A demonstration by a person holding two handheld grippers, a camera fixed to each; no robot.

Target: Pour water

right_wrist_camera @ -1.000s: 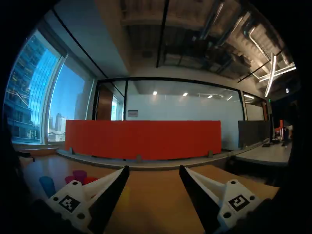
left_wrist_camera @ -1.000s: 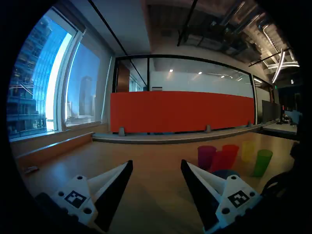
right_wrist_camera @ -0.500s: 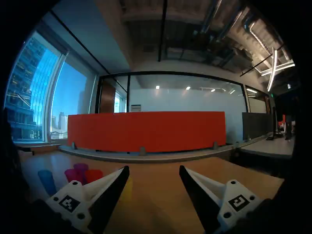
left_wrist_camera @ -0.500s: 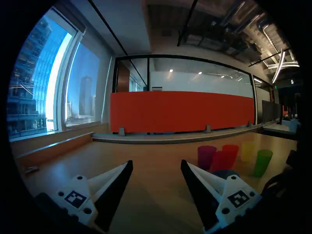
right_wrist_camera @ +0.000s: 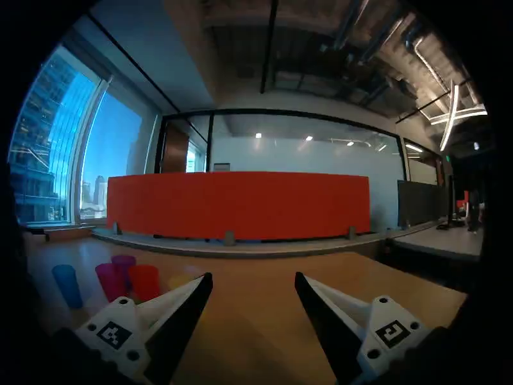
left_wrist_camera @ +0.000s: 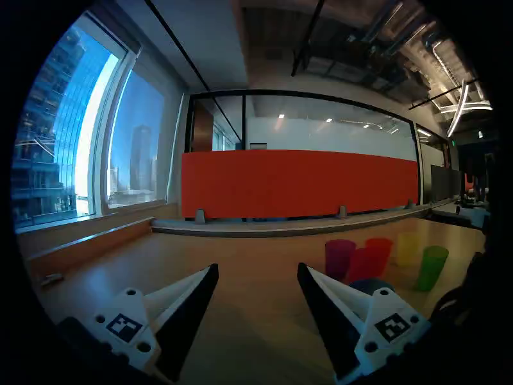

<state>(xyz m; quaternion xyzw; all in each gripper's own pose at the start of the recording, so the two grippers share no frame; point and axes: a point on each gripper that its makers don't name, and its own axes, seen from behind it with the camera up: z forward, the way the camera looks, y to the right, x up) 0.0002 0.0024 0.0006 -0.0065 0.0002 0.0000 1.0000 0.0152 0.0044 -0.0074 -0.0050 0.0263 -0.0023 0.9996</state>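
Several coloured plastic cups stand grouped on the wooden table [left_wrist_camera: 256,301]. In the left gripper view they are right of centre: a purple cup [left_wrist_camera: 338,256], a red cup [left_wrist_camera: 379,251], a yellow cup [left_wrist_camera: 407,249], a green cup [left_wrist_camera: 431,267], and a blue cup [left_wrist_camera: 365,284] partly hidden behind the right finger. My left gripper [left_wrist_camera: 257,266] is open and empty, short of them. In the right gripper view, a blue cup [right_wrist_camera: 66,285], a magenta cup [right_wrist_camera: 108,280], a purple cup [right_wrist_camera: 123,263] and a red cup [right_wrist_camera: 145,282] stand at the lower left. My right gripper [right_wrist_camera: 253,276] is open, to their right.
A long orange partition [left_wrist_camera: 298,183] on a raised ledge closes the table's far side. Tall windows [left_wrist_camera: 77,154] run along the left. A grey desk [right_wrist_camera: 442,244] stands at the right. Bare wooden tabletop lies ahead of both grippers.
The right gripper view has tipped downward: the cups and partition sit higher in it and more tabletop shows. The left gripper has stayed still. Both grippers stay open.
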